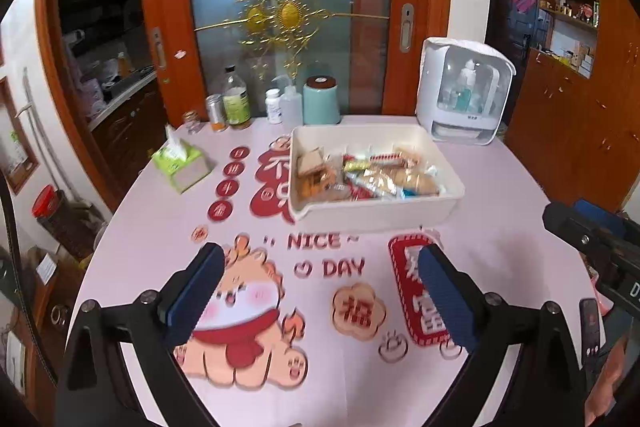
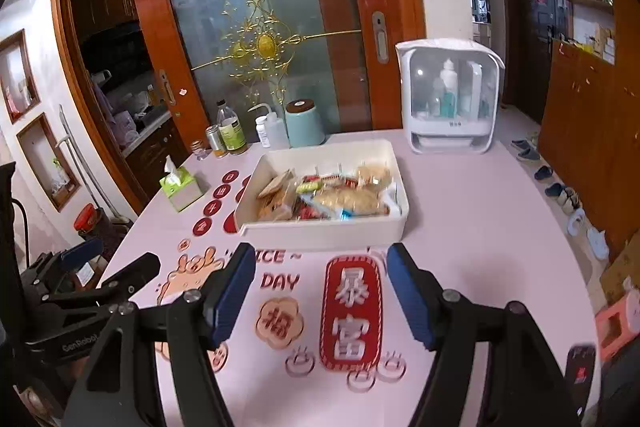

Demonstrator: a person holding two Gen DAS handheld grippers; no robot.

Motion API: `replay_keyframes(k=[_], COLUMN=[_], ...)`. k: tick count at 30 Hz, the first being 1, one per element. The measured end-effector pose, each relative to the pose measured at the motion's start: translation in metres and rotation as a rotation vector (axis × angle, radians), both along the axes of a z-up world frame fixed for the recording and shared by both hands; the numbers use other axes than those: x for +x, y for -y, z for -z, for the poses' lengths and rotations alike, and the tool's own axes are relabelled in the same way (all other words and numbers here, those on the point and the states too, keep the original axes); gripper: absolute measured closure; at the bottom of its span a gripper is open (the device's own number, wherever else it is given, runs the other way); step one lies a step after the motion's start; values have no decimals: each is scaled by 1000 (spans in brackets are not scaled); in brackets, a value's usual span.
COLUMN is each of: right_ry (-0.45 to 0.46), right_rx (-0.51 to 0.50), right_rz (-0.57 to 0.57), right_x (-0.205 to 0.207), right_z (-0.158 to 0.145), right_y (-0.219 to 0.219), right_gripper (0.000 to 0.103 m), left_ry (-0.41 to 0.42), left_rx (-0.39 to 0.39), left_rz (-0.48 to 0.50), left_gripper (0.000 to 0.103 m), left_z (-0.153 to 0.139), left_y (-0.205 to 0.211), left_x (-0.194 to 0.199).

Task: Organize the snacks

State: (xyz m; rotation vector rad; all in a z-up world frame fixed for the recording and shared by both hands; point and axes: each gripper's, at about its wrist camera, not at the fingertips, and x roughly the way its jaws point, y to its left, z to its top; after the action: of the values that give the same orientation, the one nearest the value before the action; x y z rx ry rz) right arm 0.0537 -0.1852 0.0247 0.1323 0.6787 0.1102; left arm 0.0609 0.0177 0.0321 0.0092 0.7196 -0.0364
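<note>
Nearest, the left gripper (image 1: 320, 301) hangs over the pink worktop (image 1: 500, 195) with its jaws wide apart and nothing between them. The right gripper (image 2: 320, 297) hovers just beside it, jaws parted and empty too. Under both lie only printed decals.

Farther in, at the middle of the worktop, sits the white tray (image 1: 448, 163), and the snacks (image 1: 372, 173) lie heaped inside it in their wrappers; none show loose on the worktop. By that, the sorting looks close to done.

The likely mishap is a clash: the two grippers are close together, so a careless swing could knock one against the other. A low reach could also catch the tray's near wall and shove it towards the bottles (image 1: 236, 99) and the white cabinet (image 1: 464, 87) at the far edge.

The right wrist view alone shows shoes (image 2: 560, 191) lined on the floor at the right. The left wrist view shows more of the cartoon decal (image 1: 240, 315) at the near left.
</note>
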Motion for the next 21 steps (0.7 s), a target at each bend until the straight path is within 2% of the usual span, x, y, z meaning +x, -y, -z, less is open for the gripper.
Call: replay_keyframes(k=[5,7,11,17,21], right_ry=[-9,-33,-48,12,21], right_rx=[-51,-39,-14,-62,-47], right_rz=[22,18,3,46,53], right_x=[-38,-48,-67,-81,-85], right_z=[22,30,38,27,27], right_y=[-11,-14,-19,-21,-20], right_gripper=[34,34,34,34,24], left_ry=[4,-17,2,0,-17], left_rx=[-9,-16,-46,-19,-41], left_rz=[-20,-17,-23,-53,-56], left_gripper=[2,2,1,1,1], left_z=[15,21,24,18,20], left_y=[-3,-3,-2,2,-1], left_x=[-40,-52,-73,-74,-71])
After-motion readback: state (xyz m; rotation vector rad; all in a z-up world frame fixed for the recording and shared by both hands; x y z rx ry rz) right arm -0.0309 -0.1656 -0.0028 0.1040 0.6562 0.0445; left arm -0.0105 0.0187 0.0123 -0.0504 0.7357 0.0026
